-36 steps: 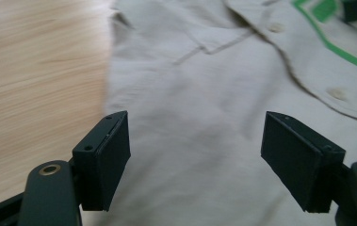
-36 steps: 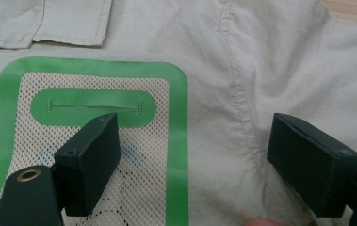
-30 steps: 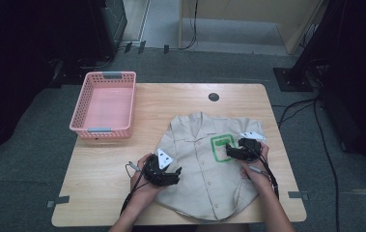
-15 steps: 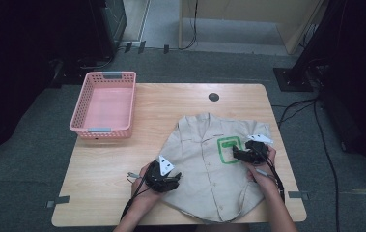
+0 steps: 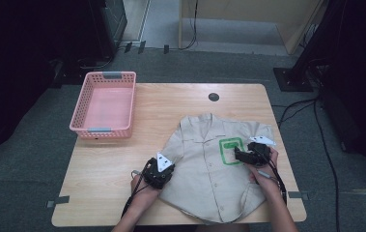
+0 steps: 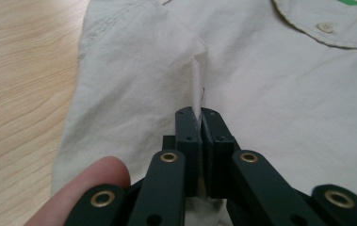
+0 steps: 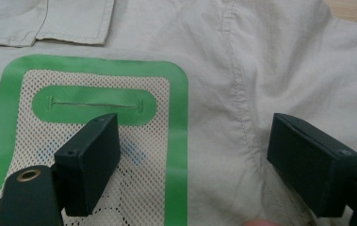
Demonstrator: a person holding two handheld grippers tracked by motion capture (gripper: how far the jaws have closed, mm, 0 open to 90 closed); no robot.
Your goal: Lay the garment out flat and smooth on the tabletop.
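My left gripper (image 6: 199,123) just closed, pinching fold of beige short-sleeved cotton shirt (image 5: 209,169) spread near-right on wooden table (image 5: 180,104), ready to lift. Right gripper (image 7: 192,162) wide open, empty, over green mesh pocket (image 7: 96,141), likely next grab.

The pink basket (image 5: 104,104) stands at the upper left of the table (image 5: 180,96) in the high view; its walls block a low pass there, though its inside is open from above. Bare wood runs across the top of the table, broken only by a small dark round cap (image 5: 213,96) right of centre. A wide bare strip lies between the basket and the beige shirt (image 5: 209,169), and down the left edge. The shirt covers the lower right, flat except for a pinched ridge at the left gripper (image 5: 160,172). The right gripper (image 5: 248,155) occupies the green-edged pocket (image 5: 230,150).
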